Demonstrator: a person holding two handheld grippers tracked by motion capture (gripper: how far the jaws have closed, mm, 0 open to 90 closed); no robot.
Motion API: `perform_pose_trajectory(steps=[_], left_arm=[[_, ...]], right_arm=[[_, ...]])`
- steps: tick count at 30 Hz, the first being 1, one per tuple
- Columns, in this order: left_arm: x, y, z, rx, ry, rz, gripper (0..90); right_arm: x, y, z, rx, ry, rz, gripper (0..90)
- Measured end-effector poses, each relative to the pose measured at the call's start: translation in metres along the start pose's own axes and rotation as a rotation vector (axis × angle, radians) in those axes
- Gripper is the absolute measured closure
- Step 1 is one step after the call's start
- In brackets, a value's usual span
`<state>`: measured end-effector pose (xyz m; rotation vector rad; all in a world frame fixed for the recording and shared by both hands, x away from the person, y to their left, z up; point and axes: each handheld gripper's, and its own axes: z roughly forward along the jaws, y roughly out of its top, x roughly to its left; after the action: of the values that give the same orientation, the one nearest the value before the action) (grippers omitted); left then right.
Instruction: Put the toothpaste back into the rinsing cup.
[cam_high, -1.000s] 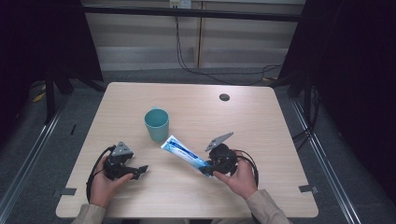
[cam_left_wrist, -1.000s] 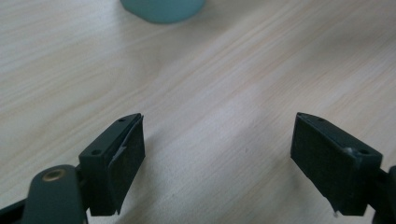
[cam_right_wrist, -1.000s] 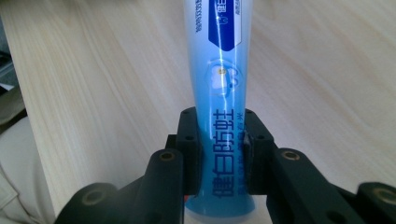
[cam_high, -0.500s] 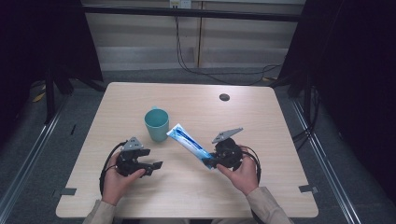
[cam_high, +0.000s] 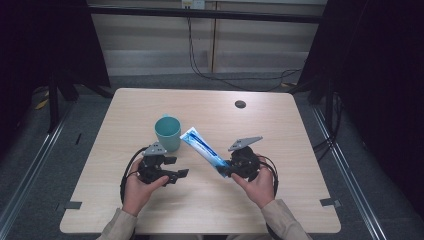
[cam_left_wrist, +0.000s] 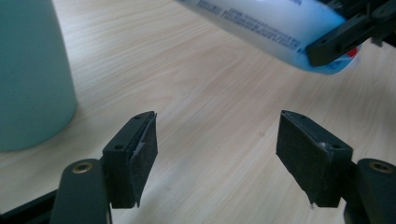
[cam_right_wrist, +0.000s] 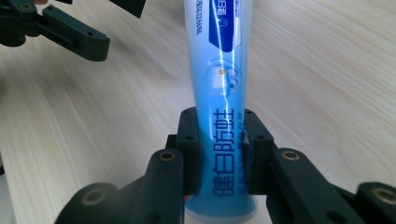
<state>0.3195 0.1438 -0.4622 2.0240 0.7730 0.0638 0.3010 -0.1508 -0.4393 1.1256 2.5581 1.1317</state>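
Two tongs sit low in the middle of the high view, each in a hand above a pale wooden bench (cam_high: 300, 125). The right tongs (cam_high: 226, 171) are clamped on a blue and white toothpaste tube (cam_high: 202, 148), gripping it near its lower end; the tube slants up toward the upper left of the frame, its far end just beside a teal cup (cam_high: 167, 132). In the right gripper view the jaws press both sides of the tube (cam_right_wrist: 219, 93). The left tongs (cam_high: 181, 174) hold nothing, jaws spread wide apart over bare wood, with the cup (cam_left_wrist: 32, 74) at the left edge of the left gripper view.
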Motion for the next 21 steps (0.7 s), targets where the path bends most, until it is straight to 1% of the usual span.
perform_pose_trajectory(steps=[3,6,10,12,16,18,21], left_arm=[[-0.002,0.005,0.001,0.008,-0.002,-0.001,31.7],[-0.003,0.009,0.002,0.003,-0.012,-0.008,31.4],[-0.005,0.015,0.005,-0.004,-0.028,-0.006,30.9],[-0.006,0.019,0.007,0.008,-0.033,0.001,30.8],[-0.009,0.026,0.011,0.010,-0.046,0.007,30.8],[-0.010,0.028,0.013,0.007,-0.049,0.005,31.4],[-0.011,0.030,0.015,0.004,-0.056,-0.005,31.3]], right_arm=[[-0.001,0.000,-0.001,-0.010,-0.003,0.007,73.6],[0.000,0.000,-0.002,-0.022,-0.014,0.005,73.6],[0.000,0.001,-0.002,-0.029,-0.017,0.006,73.5],[-0.001,0.001,-0.002,-0.034,-0.021,0.007,73.5],[-0.002,0.001,0.000,-0.028,-0.023,0.011,73.6],[-0.001,0.001,0.000,-0.022,-0.030,0.002,73.6],[-0.001,0.001,0.000,-0.026,-0.018,0.005,73.7]])
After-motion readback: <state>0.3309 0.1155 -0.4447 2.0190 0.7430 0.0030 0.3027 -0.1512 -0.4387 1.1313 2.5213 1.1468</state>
